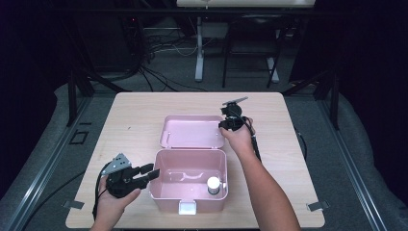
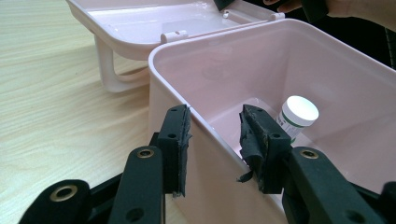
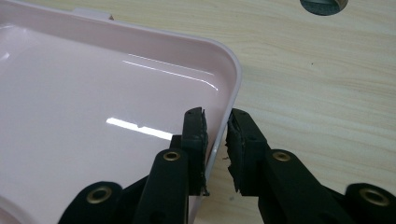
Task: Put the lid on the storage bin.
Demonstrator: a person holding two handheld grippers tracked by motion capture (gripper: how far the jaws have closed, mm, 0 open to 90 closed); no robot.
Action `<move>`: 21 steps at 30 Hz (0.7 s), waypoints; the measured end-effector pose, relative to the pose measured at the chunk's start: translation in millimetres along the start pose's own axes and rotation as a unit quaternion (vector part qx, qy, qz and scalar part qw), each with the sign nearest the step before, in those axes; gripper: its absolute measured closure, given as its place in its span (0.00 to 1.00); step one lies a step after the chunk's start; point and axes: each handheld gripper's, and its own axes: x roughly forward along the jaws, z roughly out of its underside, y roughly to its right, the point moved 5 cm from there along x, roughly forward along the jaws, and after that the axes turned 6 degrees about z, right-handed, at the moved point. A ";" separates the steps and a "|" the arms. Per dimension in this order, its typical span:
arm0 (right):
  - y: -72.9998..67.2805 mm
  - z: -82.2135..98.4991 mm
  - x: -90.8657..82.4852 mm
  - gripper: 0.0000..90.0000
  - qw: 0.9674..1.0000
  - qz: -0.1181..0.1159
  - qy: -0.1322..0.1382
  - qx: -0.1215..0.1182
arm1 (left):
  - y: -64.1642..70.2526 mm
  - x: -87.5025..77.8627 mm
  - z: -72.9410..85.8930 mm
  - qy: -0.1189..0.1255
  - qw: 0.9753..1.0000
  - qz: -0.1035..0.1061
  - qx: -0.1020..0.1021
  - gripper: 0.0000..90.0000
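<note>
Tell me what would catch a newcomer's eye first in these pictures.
The open pink box at the middle of the wooden table stands out, with a small white-capped bottle in its near right corner. Its lid lies flat behind it, and the right gripper straddles the lid's rim. The left gripper straddles the box's left wall.

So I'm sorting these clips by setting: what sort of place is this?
Probably a lab or recording studio, not a home. A bare wooden table stands framed by dark metal rails, with cables loose on the floor behind and dark curtains around. The only props are a pink box and a small bottle.
</note>
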 end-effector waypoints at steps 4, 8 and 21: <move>-0.6 -0.7 -0.8 0.87 1.000 0.002 0.000 0.004 | -0.2 -0.1 -0.1 0.001 1.000 0.001 0.001 0.69; -2.6 -2.9 -2.3 0.89 1.000 0.007 0.007 0.007 | 0.3 0.2 -0.3 0.003 1.000 0.000 -0.001 0.69; -3.7 -4.8 -8.1 0.91 1.000 0.005 0.019 0.017 | -0.1 0.6 -0.5 0.007 1.000 0.004 -0.001 0.70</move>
